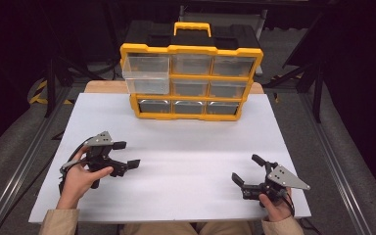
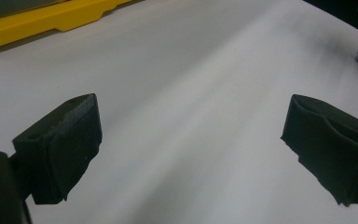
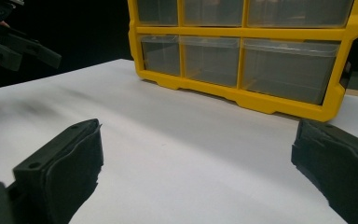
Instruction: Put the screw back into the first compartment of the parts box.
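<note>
A yellow organiser [image 1: 191, 81] with clear drawers stands at the far middle of the white board [image 1: 186, 147]. Its upper-left drawer [image 1: 146, 66] and the drawer below it [image 1: 148, 85] stick out towards me. My left gripper [image 1: 129, 153] is held low at the near left, open, with nothing between its fingers. My right gripper [image 1: 245, 168] is at the near right, also open and holding nothing. In the left gripper view the open left gripper [image 2: 191, 135] spans bare board. In the right gripper view the open right gripper [image 3: 196, 158] faces the organiser [image 3: 261, 100].
Both grippers sit well apart from the organiser, with bare board between them. A wooden table edge [image 1: 103, 87] shows behind the board. Dark floor and black stands surround the table.
</note>
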Demonstrator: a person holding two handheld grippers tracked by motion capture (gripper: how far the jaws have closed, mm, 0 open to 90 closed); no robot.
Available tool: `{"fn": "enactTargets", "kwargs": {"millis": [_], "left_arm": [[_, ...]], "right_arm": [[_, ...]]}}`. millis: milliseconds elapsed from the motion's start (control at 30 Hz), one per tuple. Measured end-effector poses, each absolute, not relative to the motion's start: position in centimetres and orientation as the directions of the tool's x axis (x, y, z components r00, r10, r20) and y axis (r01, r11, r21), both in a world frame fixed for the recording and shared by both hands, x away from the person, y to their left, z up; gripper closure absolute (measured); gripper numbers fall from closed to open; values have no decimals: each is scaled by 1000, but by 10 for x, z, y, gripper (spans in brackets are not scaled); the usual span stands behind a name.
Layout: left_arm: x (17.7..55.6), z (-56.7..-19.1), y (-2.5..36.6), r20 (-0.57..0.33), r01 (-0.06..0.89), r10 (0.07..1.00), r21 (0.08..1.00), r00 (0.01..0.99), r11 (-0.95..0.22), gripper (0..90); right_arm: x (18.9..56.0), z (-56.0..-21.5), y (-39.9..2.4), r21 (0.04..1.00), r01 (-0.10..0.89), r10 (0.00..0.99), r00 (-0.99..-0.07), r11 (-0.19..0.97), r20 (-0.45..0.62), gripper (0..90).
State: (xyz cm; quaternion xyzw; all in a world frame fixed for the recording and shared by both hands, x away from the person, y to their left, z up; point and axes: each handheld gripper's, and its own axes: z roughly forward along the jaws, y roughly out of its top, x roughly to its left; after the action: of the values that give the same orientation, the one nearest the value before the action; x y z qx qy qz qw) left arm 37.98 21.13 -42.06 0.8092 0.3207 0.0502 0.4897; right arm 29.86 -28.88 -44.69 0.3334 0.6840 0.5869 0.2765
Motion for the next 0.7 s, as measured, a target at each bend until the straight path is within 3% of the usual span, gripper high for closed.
{"fn": "enactTargets", "kwargs": {"millis": [533, 700], "left_arm": [[359, -447, 250, -246, 416, 594, 894, 766, -166, 24], [351, -451, 257, -173, 358, 629, 916, 758, -179, 23]], "right_arm": [[299, -447, -289, 987, 135, 782, -623, 89, 14, 24], [299, -447, -288, 987, 131, 781, -625, 91, 12, 23]]}}
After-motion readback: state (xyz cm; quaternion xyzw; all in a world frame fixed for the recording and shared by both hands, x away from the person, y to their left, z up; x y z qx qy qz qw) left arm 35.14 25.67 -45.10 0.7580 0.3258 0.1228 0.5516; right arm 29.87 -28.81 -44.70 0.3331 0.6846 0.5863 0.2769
